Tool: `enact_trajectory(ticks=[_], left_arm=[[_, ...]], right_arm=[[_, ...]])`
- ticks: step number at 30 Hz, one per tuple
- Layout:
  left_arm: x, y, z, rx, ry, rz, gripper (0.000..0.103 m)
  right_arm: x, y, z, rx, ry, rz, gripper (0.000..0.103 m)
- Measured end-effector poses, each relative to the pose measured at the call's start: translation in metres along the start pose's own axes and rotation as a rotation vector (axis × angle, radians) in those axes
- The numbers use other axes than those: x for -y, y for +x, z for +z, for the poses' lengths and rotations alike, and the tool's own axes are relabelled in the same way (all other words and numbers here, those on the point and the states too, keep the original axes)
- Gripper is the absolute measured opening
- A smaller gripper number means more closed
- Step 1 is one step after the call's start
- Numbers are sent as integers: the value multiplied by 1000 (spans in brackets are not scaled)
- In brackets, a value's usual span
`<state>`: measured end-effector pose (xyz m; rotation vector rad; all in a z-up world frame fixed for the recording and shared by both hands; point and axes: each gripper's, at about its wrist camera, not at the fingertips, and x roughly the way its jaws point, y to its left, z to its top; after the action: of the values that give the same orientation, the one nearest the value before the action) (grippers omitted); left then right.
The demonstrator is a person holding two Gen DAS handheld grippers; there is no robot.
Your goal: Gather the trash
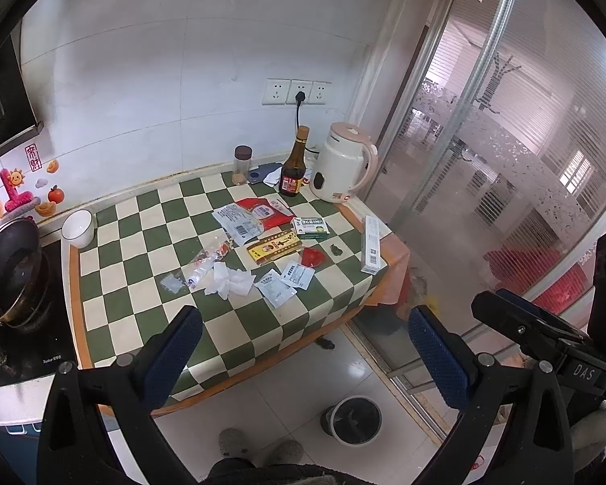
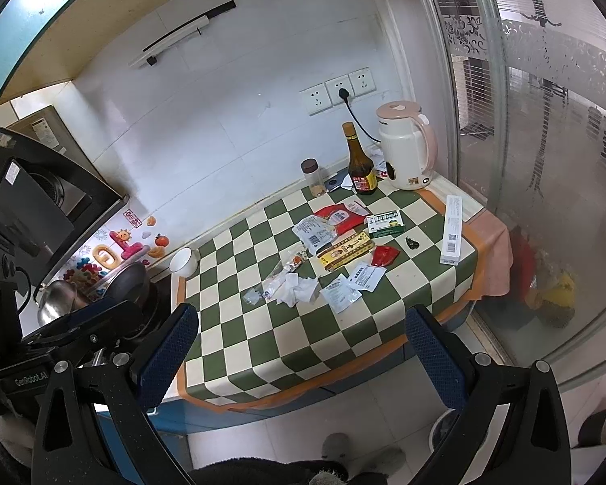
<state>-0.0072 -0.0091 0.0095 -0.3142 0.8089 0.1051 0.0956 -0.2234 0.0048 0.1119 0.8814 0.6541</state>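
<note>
Trash lies scattered on the green-and-cream checked tablecloth [image 1: 254, 323] [image 2: 262, 335]: a crumpled white tissue [image 1: 231, 281] [image 2: 299, 289], clear plastic wrap [image 1: 200, 268] [image 2: 274, 279], white sachets [image 1: 287, 283] [image 2: 353, 285], a red wrapper [image 1: 313, 258] [image 2: 385, 256], a yellow box [image 1: 274, 246] [image 2: 345, 250], a green-white box [image 1: 310, 227] [image 2: 386, 223] and a red-white pouch [image 1: 258, 212] [image 2: 337, 216]. A small bin [image 1: 353, 420] stands on the floor below the table's front edge. My left gripper [image 1: 305, 357] and right gripper [image 2: 303, 355] both hover open and empty, short of the table's near edge.
A dark bottle [image 1: 294, 167], a jar [image 1: 241, 165] and a white kettle [image 1: 343, 169] stand at the back by the wall. A white bowl [image 1: 78, 228] sits at the table's left corner beside a wok [image 1: 10, 270]. A long white box [image 1: 371, 244] lies along the right edge. Glass partition [image 1: 505, 202] on the right.
</note>
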Motion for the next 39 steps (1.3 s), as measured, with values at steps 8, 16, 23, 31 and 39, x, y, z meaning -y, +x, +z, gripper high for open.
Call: enact_trajectory(ticks=[8,16,23,31,39], left_arm=[[-2,0,2,-1,-3,-2,103],[1,-1,1,-3,-2,0,103],[2,-4,-1,0,-3,-2,103],[1,-4,-2,-1,-2,-2,103],[1,-4,-3,0,-1,-2,103]], right_arm=[[3,-4,-3,-3,1,14,103],[2,-5,-5,-4,2,14,103],[-1,-5,-6,-4,0,16,103],[-11,-8,-14,-5,-4,23,103],[-20,-8,-13,-10,-5,29,103]])
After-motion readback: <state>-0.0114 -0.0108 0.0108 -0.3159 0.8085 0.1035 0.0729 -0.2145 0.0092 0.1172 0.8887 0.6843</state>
